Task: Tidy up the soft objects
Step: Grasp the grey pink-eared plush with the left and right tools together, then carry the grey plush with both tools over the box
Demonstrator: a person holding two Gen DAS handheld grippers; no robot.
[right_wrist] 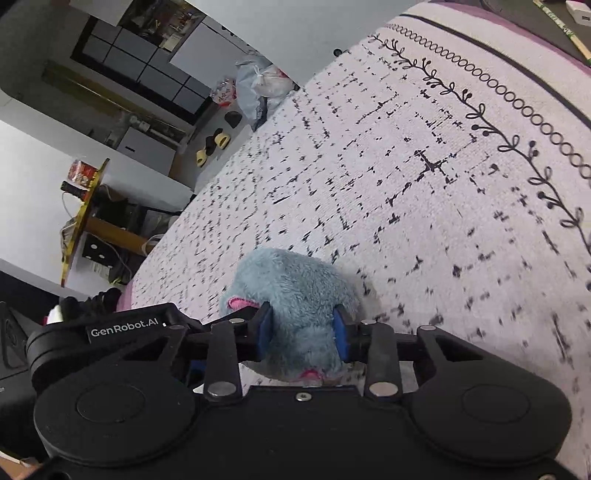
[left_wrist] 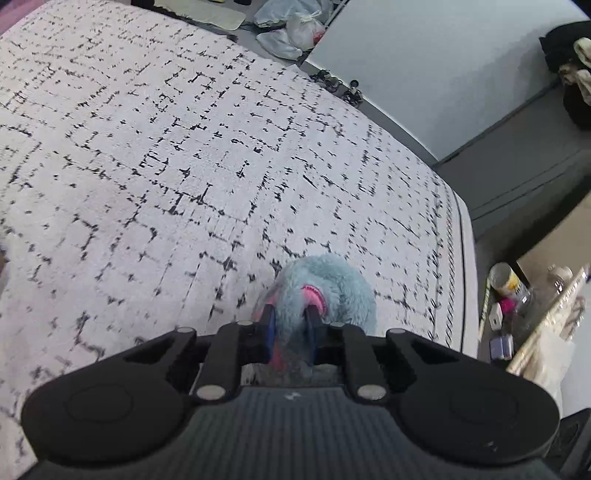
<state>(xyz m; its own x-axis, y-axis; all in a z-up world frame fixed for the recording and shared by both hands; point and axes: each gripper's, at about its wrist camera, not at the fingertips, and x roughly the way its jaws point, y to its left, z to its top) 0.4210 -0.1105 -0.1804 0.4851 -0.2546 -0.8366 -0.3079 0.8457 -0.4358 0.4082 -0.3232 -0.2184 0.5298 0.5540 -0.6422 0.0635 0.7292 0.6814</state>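
Between the blue pads of both claws sits a plush toy [left_wrist: 325, 291], shaggy pale blue-grey fur with bright pink trim showing at a seam. It rests on the bed [left_wrist: 166, 155], on a white cover scattered with black dashes and crosses, close to the cover's edge.

From the left wrist view, the left claw [left_wrist: 291, 325] is pinched nearly together on a narrow tuft of the toy, the fur bulging out past both pads. From the right wrist view, the right claw [right_wrist: 304, 332] is clamped across a thicker part of the toy [right_wrist: 295, 291], its pads pressed into the fur on either side, with a pink patch showing just below them.

Around the toy the cover lies flat and bare across a wide stretch. One edge carries a printed border of rings and a leafy vine [right_wrist: 509, 110], then drops to grey floor. Beyond another edge lie plastic bags [left_wrist: 295, 29] and a dark heap of clothes [left_wrist: 569, 62]. Bottles and small boxes [left_wrist: 517, 302] crowd the floor near the toy's side of the bed.
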